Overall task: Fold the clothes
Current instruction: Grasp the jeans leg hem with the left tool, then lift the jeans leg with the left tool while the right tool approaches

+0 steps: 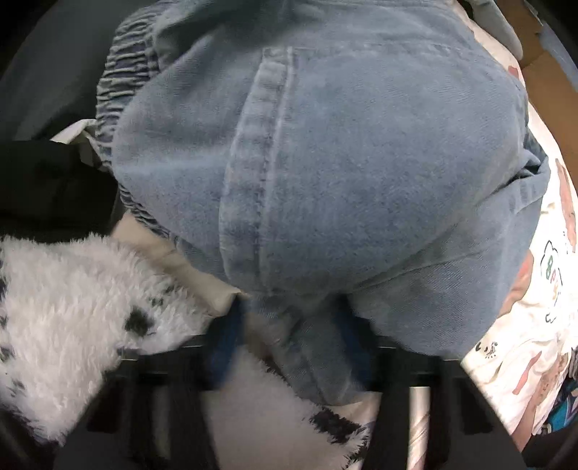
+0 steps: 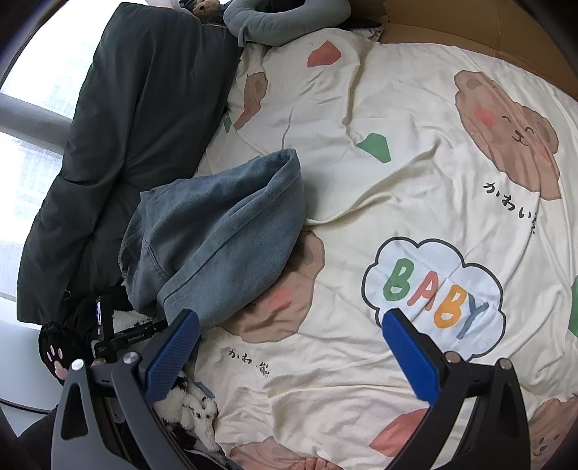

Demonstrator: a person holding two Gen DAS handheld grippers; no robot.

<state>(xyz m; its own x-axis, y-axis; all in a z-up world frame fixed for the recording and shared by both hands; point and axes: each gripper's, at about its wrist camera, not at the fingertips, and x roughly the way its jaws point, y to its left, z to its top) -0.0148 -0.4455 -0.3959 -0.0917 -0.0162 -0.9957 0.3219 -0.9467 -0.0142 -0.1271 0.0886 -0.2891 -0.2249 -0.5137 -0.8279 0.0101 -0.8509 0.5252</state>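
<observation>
A cream bed cover (image 2: 415, 188) printed with brown bears and a "BABY" cloud spreads over nearly the whole right wrist view. Along its far left edge lies a dark green quilted blanket (image 2: 119, 144), and a grey cushion (image 2: 274, 25) curls at the far end.

The blue denim garment (image 2: 220, 231) sits bunched in a heap on the left part of the bed, beside the blanket. In the left wrist view it fills the frame, its seam and gathered elastic waistband (image 1: 119, 83) showing.

A white fluffy garment with black spots (image 1: 72, 311) lies near, left of the denim.

The left gripper (image 1: 289, 336) has its blue pads closed on a fold of the denim. The right gripper (image 2: 289, 325) stands wide open and empty above the cover, right of the heap.
</observation>
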